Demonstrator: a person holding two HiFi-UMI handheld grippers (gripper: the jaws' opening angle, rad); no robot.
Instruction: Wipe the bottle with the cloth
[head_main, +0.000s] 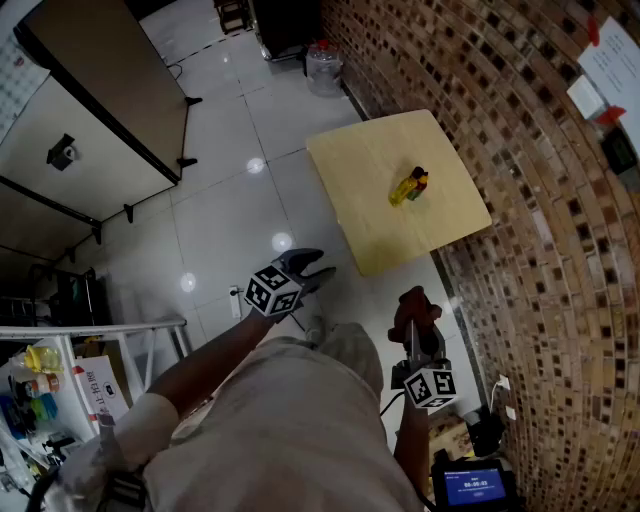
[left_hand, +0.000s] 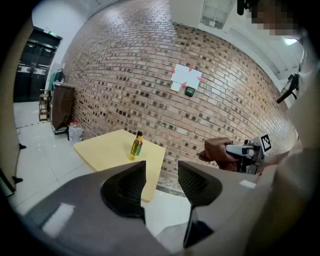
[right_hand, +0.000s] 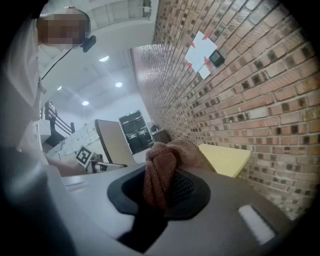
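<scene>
A small bottle (head_main: 409, 186) of yellow liquid with a dark cap stands on a pale wooden table (head_main: 370, 160) by the brick wall; the left gripper view shows the bottle (left_hand: 135, 146) well ahead. My left gripper (head_main: 308, 268) hangs over the floor short of the table, open, with nothing between its jaws (left_hand: 161, 181). My right gripper (head_main: 416, 312) is shut on a reddish-brown cloth (head_main: 414, 308), which bunches up between the jaws (right_hand: 161, 175) in the right gripper view. Both grippers are far from the bottle.
A brick wall (head_main: 520, 150) runs along the right with papers (head_main: 612, 60) pinned to it. A large clear water jug (head_main: 324, 66) stands on the tiled floor beyond the table. A partition panel (head_main: 100, 80) is at left, and a shelf with items (head_main: 40, 390) at lower left.
</scene>
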